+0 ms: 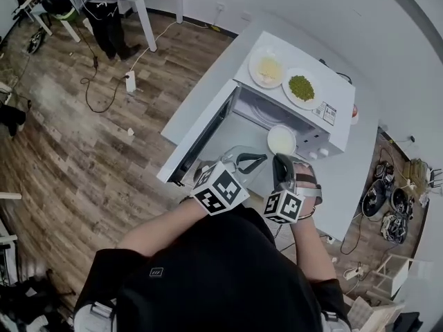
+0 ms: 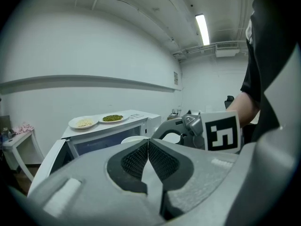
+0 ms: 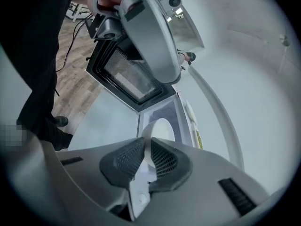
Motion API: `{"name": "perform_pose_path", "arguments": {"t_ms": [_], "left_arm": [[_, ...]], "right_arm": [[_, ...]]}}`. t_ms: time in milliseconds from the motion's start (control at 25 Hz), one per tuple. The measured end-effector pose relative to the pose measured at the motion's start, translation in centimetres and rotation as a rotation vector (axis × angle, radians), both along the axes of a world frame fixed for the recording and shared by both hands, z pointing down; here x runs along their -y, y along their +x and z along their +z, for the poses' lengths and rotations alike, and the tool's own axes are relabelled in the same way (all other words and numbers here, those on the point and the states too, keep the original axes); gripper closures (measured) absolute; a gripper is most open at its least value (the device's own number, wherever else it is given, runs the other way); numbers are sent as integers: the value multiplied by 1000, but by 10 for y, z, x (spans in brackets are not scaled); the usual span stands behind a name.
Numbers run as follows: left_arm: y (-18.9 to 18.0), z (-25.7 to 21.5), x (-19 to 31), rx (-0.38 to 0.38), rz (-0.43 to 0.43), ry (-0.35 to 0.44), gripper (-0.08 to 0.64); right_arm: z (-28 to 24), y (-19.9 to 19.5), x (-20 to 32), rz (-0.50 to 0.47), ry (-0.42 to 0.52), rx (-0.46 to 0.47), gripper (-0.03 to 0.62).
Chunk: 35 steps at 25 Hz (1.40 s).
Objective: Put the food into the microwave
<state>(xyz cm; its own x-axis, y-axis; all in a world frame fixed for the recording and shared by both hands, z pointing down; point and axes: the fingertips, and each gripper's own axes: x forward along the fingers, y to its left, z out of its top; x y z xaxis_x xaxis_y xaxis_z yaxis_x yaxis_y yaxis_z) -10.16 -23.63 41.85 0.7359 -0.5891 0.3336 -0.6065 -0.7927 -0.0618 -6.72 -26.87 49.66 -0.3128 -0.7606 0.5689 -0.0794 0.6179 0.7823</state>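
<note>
The white microwave (image 1: 331, 131) stands on a white counter with its door (image 1: 201, 140) swung open to the left. My right gripper (image 1: 282, 163) is shut on the rim of a white bowl (image 1: 282, 140), which hangs just in front of the oven's opening. In the right gripper view the pads pinch that bowl (image 3: 162, 128) at its near edge; what it holds does not show. My left gripper (image 1: 252, 161) hovers beside it over the open door, shut with nothing between its pads (image 2: 136, 158). A plate of pale yellow food (image 1: 268, 68) and a plate of green food (image 1: 302, 88) rest on top of the microwave.
The white counter (image 1: 208, 88) runs along the wall behind and beside the microwave. A person (image 1: 104, 5) stands at the far left by a white table, with cables and a power strip (image 1: 129, 81) on the wood floor. Pots and clutter (image 1: 387, 206) lie on the floor at right.
</note>
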Motion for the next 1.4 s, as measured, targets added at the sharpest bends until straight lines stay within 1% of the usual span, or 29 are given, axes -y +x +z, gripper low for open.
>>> {"name": "perform_pose_path", "arguments": {"t_ms": [80, 200, 320, 440, 600, 880, 1200, 1400], "left_arm": [[1, -1, 4, 0, 6, -9, 551], [3, 2, 12, 36, 14, 2, 551], [4, 7, 29, 61, -23, 4, 551], [5, 14, 47, 70, -50, -2, 551], [5, 20, 63, 73, -67, -8, 551], [2, 34, 83, 87, -86, -45, 551], [1, 46, 97, 112, -87, -86, 551], [4, 52, 101, 115, -73, -106, 551]], "right_arm": [[7, -4, 11, -10, -8, 6, 541], [17, -11, 29, -30, 1, -7, 541], [27, -16, 47, -54, 18, -40, 541], [38, -21, 66, -69, 19, -55, 541], [52, -25, 85, -75, 3, -59, 541], [78, -28, 114, -93, 10, -90, 541], [99, -28, 137, -74, -25, -81, 540], [109, -25, 157, -45, -22, -77, 540]]}}
